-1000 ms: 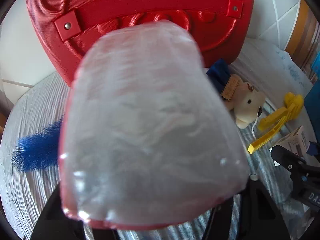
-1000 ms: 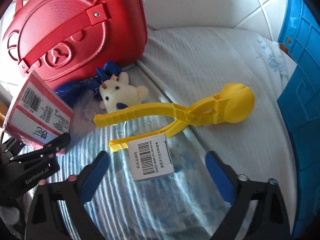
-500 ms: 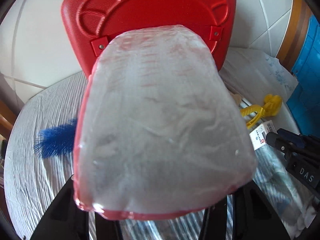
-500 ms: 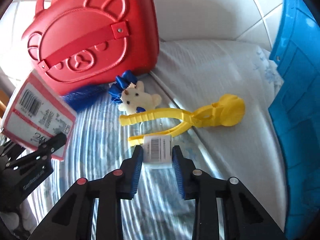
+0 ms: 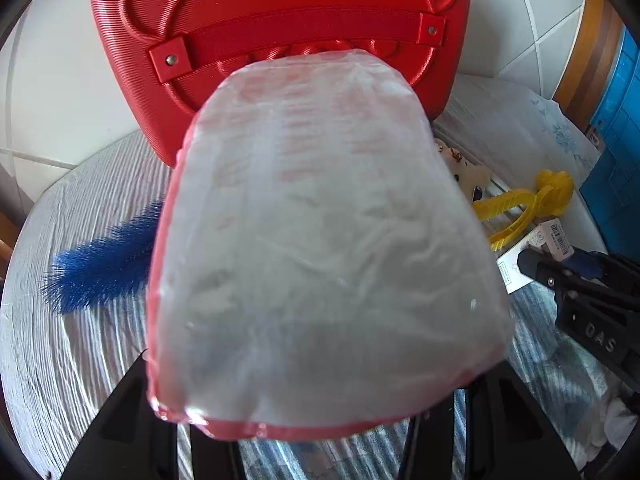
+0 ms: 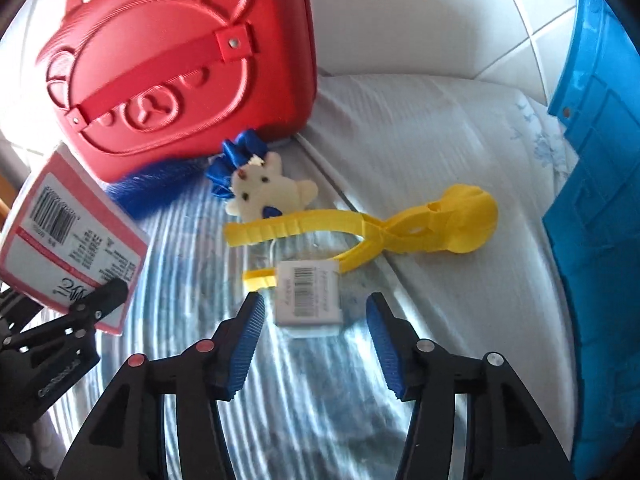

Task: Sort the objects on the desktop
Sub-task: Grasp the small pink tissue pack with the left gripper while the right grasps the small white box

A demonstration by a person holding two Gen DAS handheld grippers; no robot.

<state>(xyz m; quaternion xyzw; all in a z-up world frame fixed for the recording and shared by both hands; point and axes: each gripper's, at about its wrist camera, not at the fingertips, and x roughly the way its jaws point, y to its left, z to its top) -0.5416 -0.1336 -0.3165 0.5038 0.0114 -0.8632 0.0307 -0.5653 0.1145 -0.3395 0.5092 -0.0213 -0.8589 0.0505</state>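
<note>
White tiled wall (image 6: 420, 12) behind – striped cloth (image 6: 420, 128) underneath, blue plastic crate (image 6: 600, 200) at rt.

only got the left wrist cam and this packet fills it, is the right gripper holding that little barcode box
Observer: No. The right gripper is open; the barcode box lies on the table between its fingertips, touching neither.
Operator: whats hidden behind my packet
Observer: A plush toy beside the yellow tongs, in front of the red case.
Operator: anything on the packets far side
Observer: The packet carries a barcode label there; the left gripper pinches its lower edge.
</note>
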